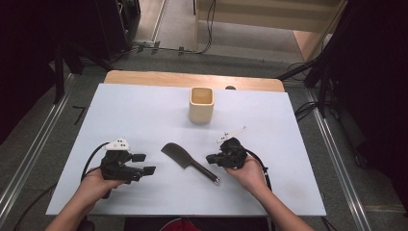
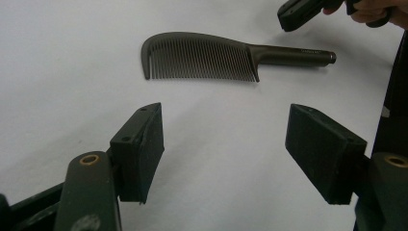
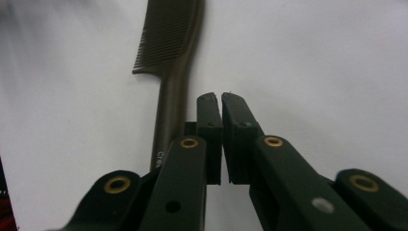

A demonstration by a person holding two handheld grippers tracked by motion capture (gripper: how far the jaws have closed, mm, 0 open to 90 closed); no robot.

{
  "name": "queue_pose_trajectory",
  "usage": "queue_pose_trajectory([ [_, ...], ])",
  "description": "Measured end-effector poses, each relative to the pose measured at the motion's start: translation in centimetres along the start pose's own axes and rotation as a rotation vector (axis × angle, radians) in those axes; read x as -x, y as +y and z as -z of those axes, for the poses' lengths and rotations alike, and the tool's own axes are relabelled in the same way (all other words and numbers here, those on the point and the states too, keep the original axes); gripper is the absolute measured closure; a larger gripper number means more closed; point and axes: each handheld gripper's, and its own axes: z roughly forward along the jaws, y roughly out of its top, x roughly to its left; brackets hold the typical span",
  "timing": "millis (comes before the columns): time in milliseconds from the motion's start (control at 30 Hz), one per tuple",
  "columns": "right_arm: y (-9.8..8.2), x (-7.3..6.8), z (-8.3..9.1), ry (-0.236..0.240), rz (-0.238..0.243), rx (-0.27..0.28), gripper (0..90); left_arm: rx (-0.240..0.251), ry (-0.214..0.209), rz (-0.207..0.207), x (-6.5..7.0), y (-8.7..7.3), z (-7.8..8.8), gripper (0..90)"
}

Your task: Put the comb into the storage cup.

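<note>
A dark comb lies flat on the white table top, teeth end toward the far left, handle toward the near right. In the left gripper view the comb lies ahead of my left gripper, whose jaws stand wide apart with nothing between them. That left gripper rests left of the comb, pointing right. My right gripper points left, just right of the handle. In the right gripper view its jaws are closed to a thin slit, empty, with the comb's handle just to their left.
A cream square cup stands upright at the back middle of the white board. The right gripper's tip shows at the top right of the left gripper view. A wooden table edge runs behind the board.
</note>
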Motion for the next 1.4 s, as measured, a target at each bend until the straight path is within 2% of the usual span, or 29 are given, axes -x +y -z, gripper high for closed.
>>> queue_pose_trajectory([
  [67,0.0,0.2,0.4,-0.002,-0.002,0.011,80.8,-0.002,0.005,-0.001,0.0,0.0,0.0,30.8],
  [200,0.1,0.4,1.2,-0.002,0.002,0.040,66.6,-0.001,0.003,0.001,-0.1,0.0,0.0,30.8],
  [400,-0.4,0.8,2.3,-0.007,-0.018,0.062,49.3,0.001,0.007,-0.002,-0.1,0.0,-0.1,30.8],
  [533,-0.9,1.2,3.4,-0.007,-0.050,0.089,42.8,0.001,0.010,-0.003,-0.1,0.0,-0.1,30.8],
  [667,-1.6,1.6,4.4,-0.017,-0.054,0.121,35.1,0.001,0.007,0.002,-0.1,0.0,-0.2,30.8],
  [867,-2.7,2.0,5.4,0.013,-0.068,0.153,32.5,-0.002,0.005,0.001,-0.1,0.0,-0.3,30.8],
  [1033,-3.3,1.9,5.9,0.015,-0.077,0.159,30.4,-0.006,0.006,-0.002,-0.1,0.0,-0.2,30.8],
  [1133,-3.7,1.7,6.1,0.008,-0.069,0.152,28.9,-0.007,0.004,-0.002,-0.1,0.0,-0.2,30.7],
  [1400,-5.4,1.5,6.9,-0.018,-0.069,0.173,26.0,0.001,0.004,0.002,-0.1,0.0,-0.2,30.8],
])
